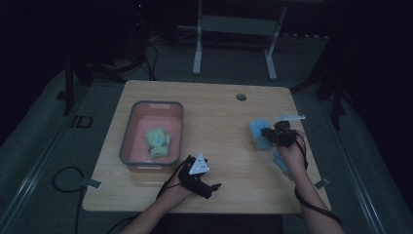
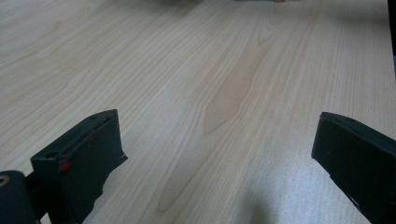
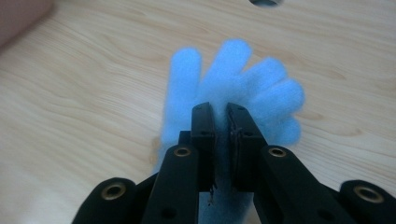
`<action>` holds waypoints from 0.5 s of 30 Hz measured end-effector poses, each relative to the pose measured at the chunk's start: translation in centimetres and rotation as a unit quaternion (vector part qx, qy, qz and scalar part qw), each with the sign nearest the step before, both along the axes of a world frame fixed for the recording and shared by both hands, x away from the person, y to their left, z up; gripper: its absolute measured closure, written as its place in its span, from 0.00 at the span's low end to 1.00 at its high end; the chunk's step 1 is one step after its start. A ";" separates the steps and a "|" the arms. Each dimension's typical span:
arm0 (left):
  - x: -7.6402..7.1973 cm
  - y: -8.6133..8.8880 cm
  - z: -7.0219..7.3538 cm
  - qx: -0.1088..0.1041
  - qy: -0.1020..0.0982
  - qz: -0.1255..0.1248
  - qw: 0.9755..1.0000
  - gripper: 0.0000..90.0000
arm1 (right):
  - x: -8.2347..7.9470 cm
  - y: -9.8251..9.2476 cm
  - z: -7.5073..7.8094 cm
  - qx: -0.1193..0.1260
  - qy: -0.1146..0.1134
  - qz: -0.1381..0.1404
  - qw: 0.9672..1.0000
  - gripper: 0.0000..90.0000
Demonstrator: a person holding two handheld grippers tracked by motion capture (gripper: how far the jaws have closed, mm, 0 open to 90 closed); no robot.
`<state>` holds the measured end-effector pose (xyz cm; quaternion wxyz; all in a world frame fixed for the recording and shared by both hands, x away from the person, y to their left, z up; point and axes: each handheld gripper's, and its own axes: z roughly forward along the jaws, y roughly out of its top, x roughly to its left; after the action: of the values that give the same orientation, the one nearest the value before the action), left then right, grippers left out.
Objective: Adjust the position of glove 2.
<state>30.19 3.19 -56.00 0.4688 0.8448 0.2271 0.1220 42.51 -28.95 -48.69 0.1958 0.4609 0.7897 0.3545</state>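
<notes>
Jaws of the right gripper [image 3: 221, 116] stand nearly together, pinching a fluffy light-blue glove [image 3: 243, 79] at its palm, with the glove's five fingers fanning out beyond the tips. In the high view that right gripper [image 1: 267, 132] sits at the right side of the wooden table [image 1: 219, 112], and the blue glove [image 1: 258, 132] hangs at its tips just above the tabletop, with another pale blue piece [image 1: 280, 163] lying on the table near the person's wrist. The left gripper [image 2: 215, 154] has its jaws spread wide with only bare wood grain between them; in the high view the left gripper [image 1: 214, 186] rests near the table's front edge. Left of it stands a grey-rimmed pink bin [image 1: 127, 141] holding a pale green glove [image 1: 158, 141].
</notes>
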 end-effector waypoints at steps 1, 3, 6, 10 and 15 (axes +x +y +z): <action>0.0 0.0 0.0 -0.002 -0.001 0.001 1.000 0.02 | -0.4 0.5 0.4 0.004 -0.002 0.004 1.000 0.92; 0.0 0.1 0.0 0.000 -0.002 0.001 1.000 0.02 | -1.1 1.4 0.9 0.005 -0.006 0.008 1.000 0.92; 0.0 0.1 -0.1 0.003 -0.004 0.003 1.000 0.02 | -2.0 2.4 1.5 0.007 -0.009 0.007 1.000 0.92; 0.0 0.2 -0.1 0.003 -0.005 0.004 1.000 0.02 | -3.0 3.5 1.9 0.014 -0.012 -0.001 1.000 0.92; -0.1 0.1 -0.1 0.001 -0.007 0.003 1.000 0.02 | -3.9 5.0 1.6 0.025 -0.011 -0.009 1.000 0.92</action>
<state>30.08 3.31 -56.07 0.4688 0.8438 0.2267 0.1294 38.57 -23.99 -47.09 0.1960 0.4685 0.7741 0.3779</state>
